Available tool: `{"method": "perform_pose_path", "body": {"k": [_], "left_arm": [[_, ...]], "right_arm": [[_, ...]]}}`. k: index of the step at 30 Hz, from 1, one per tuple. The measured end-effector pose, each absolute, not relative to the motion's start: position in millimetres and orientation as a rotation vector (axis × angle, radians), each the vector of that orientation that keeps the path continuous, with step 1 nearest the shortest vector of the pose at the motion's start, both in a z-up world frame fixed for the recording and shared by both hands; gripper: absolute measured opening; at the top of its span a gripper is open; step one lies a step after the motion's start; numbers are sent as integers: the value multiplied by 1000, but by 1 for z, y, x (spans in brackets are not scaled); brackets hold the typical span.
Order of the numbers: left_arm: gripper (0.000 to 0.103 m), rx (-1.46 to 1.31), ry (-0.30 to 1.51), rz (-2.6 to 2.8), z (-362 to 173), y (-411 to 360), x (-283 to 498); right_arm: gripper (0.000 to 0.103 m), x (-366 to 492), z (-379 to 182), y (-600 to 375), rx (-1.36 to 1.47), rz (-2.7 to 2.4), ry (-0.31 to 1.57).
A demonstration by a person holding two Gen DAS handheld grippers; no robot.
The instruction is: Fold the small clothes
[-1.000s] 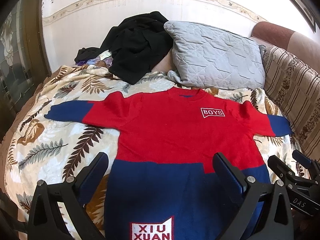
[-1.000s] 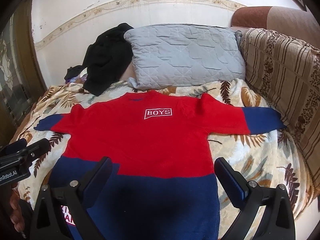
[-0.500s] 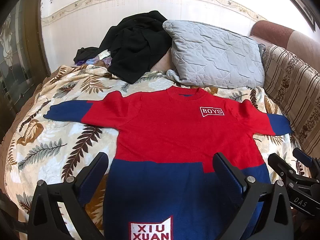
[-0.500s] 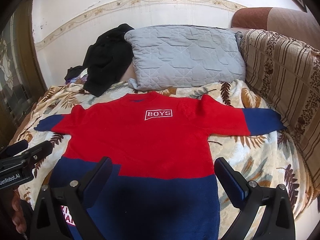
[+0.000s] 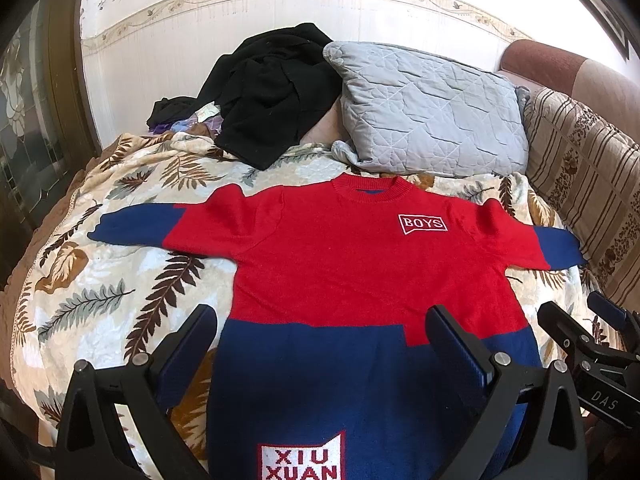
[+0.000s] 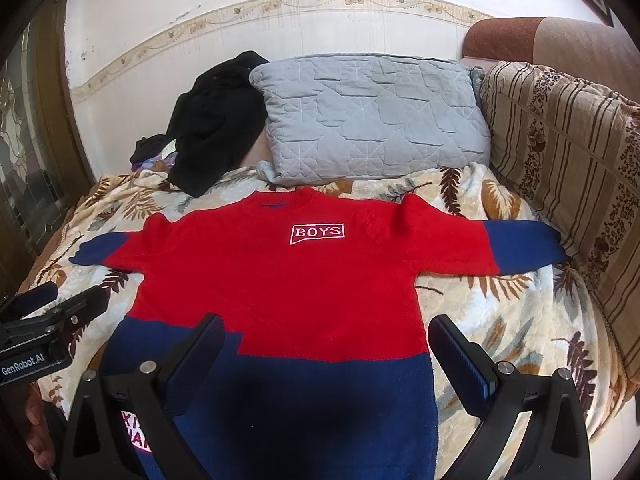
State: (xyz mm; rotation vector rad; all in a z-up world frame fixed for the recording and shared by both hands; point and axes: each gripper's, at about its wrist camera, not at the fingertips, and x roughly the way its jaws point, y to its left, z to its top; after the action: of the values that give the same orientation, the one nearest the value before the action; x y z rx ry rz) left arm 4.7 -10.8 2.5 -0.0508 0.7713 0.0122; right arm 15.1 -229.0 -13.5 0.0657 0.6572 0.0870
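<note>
A red-and-blue sweater [image 5: 360,272] lies flat on the bed [image 5: 100,280]; the left hand-held gripper [image 5: 320,344] and right hand-held gripper [image 6: 324,344] hover spread wide, holding nothing.

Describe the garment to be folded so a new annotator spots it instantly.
On the leaf-print blanket, below the grey quilted pillow, a sweater lies flat, sleeves spread. Unlike the crumpled black clothes behind, it is red over navy, with a white BOYS patch.

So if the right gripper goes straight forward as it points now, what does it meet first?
Most likely the sweater: the open right gripper hangs over its lower body, though depth is unclear.
</note>
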Motion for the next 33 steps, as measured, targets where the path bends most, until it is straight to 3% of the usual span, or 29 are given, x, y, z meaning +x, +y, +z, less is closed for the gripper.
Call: {"method": "perform_pose_path", "body": {"k": [33], "left_arm": [[103,-28,784,19,1,-15,15]], "right_arm": [[103,29,-18,-222,31,101,720]]}}
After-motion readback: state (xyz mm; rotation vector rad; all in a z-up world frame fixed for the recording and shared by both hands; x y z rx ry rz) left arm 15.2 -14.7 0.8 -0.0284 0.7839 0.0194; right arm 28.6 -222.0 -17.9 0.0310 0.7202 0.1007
